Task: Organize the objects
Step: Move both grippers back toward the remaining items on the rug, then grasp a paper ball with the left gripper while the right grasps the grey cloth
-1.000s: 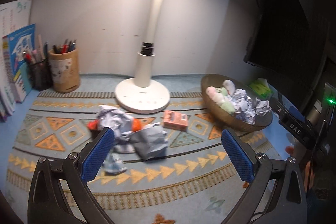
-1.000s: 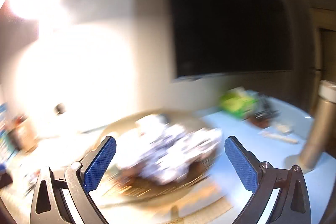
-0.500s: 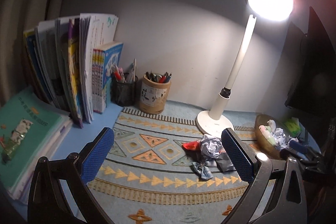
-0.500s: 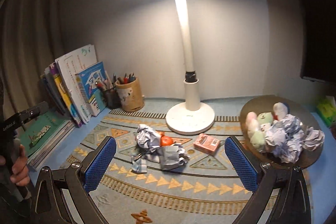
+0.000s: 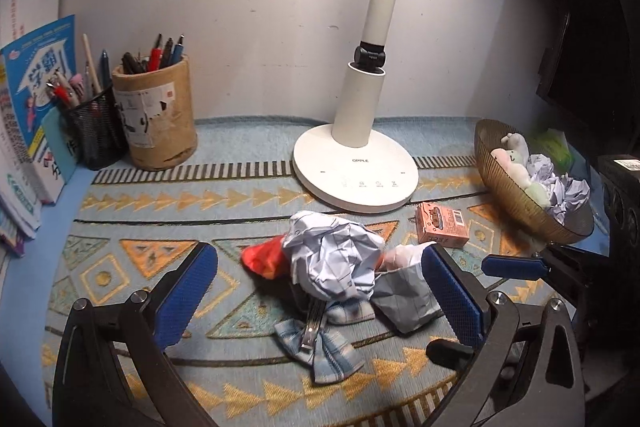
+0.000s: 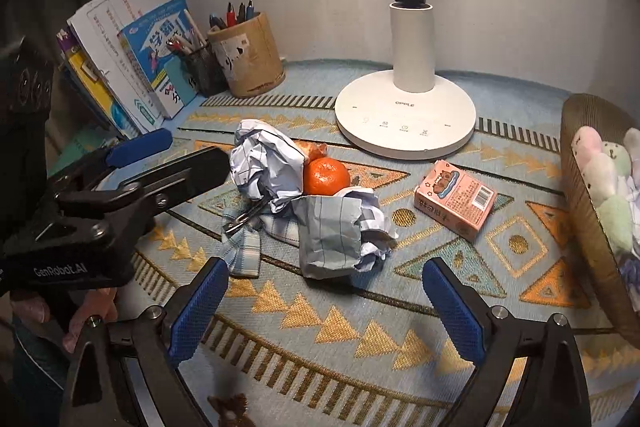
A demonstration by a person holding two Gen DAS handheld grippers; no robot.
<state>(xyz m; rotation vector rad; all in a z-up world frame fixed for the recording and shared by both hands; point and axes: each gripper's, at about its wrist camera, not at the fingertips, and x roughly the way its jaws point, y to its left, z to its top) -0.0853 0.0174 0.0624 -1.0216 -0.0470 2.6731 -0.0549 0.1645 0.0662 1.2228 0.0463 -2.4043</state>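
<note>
While both grippers hang over a blue patterned mat (image 6: 400, 307) on the surface, the white round-based desk lamp (image 6: 404, 115) stands at the mat's back edge and serves as the landmark.

To the lamp's left, a tan cylindrical pen holder (image 5: 154, 119) holds pens and markers upright. Touching its left side, a black wire-mesh cup (image 5: 94, 131) holds more pens and pencils. Further left stand upright paperback workbooks (image 6: 132, 59).

To the lamp's right, a shallow brown woven bowl (image 5: 516, 195) holds pastel plush toys (image 5: 516, 163) and crumpled white paper balls (image 5: 560, 187).

In front of the lamp lies the loose clutter: a crumpled ball of lined paper (image 6: 268, 163), an orange mandarin (image 6: 326, 177) touching it, a flattened grey-blue paper wad (image 6: 332, 239), a pale blue checked cloth bow (image 5: 320, 343) with a metal clip, and a small pink cardboard box (image 6: 456, 199) lying flat.

The left gripper (image 5: 316, 291) has its jaws wide apart, holding nothing, with the clutter in view between them. The right gripper (image 6: 326, 311) has jaws wide but closing, nothing between them, just short of the grey-blue wad.
</note>
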